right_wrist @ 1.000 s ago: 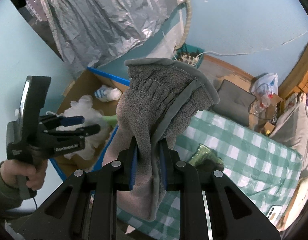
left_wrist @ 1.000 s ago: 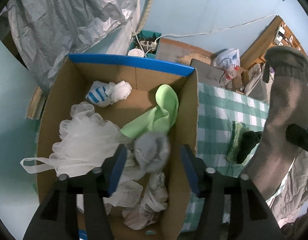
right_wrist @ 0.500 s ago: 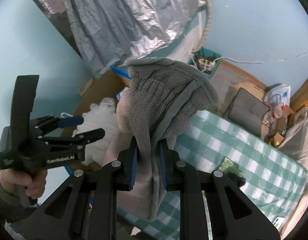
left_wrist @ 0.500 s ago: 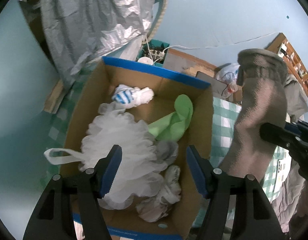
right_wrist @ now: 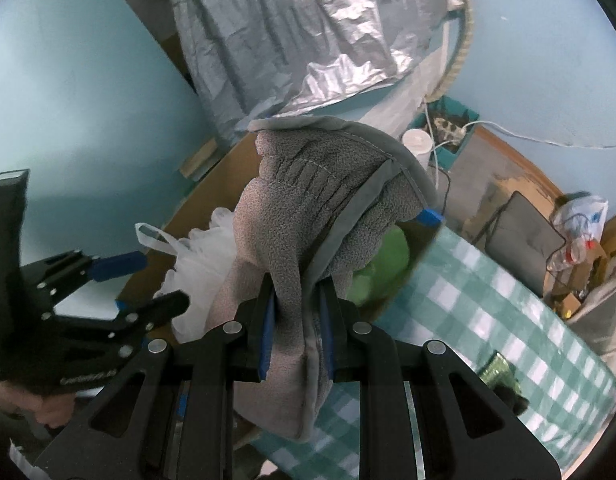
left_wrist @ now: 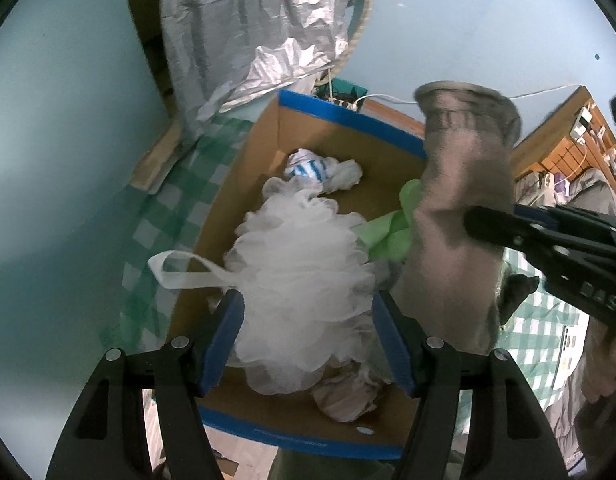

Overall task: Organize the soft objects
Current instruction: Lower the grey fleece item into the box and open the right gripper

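Glove: pinched in the right gripper, fingers closed on its lower half, cuff uppermost, long axis running up and away from the fingers.
Box: open cardboard, on the checked surface, below and left of the glove; glove hangs about over its right wall.
Left gripper: fingers apart, empty, above the white pouf in the box.
Nearer hand: right, already carrying the glove.
Likely next: shift left, lower, release into the box.
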The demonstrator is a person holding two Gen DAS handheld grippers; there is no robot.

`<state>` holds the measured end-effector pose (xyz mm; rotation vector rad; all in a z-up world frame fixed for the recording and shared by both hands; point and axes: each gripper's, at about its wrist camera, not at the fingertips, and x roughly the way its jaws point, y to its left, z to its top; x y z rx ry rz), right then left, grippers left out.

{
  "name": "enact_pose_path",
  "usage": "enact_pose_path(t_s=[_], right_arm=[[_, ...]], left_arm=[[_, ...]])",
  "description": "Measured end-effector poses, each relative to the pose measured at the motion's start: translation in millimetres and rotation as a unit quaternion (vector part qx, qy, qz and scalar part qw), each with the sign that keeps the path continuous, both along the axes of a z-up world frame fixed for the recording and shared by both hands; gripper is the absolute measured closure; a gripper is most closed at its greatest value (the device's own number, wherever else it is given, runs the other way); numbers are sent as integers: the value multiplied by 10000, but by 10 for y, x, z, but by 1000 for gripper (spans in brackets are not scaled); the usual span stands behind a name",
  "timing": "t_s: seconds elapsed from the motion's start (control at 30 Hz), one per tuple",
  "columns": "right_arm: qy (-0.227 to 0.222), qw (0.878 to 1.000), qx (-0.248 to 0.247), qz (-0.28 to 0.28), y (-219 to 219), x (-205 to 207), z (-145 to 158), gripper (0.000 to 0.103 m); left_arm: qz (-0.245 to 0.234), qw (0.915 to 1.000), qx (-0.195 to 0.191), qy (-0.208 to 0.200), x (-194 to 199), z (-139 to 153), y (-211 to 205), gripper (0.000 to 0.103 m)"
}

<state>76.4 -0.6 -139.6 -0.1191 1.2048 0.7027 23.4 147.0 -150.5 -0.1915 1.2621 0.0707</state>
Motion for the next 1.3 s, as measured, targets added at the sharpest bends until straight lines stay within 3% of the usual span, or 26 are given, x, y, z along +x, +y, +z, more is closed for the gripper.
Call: enact_pose_path(t_s=[0.2,0.27,0.4,0.43,0.47,0.87,1.3], right_arm=[[126,9998,-153,38,156,74,-182,82],[178,9995,-257,54,198,86,-235,72],[18,9992,-392,46,238,68,-226,61],[-35,9992,-399,25,236,58,-206,48],[-127,9991,-413,-6,230,48,-176,42],[-169,9987,-342,-337,7,13,-27,42],[-58,9961,-415,-777,-536,-75,-56,42]], left_arm=[[12,10000,26,2,-64,12,89,35],[7,10000,23,-1,-79,11,99,35],[6,10000,14,2,-92,3,119,35],[9,10000,10,-1,-89,2,109,35],[7,10000,2,1,-92,-1,108,35],[-178,9998,-34,-77,-101,38,-64,35],[-520,9986,-27,-118,-44,61,-453,35]])
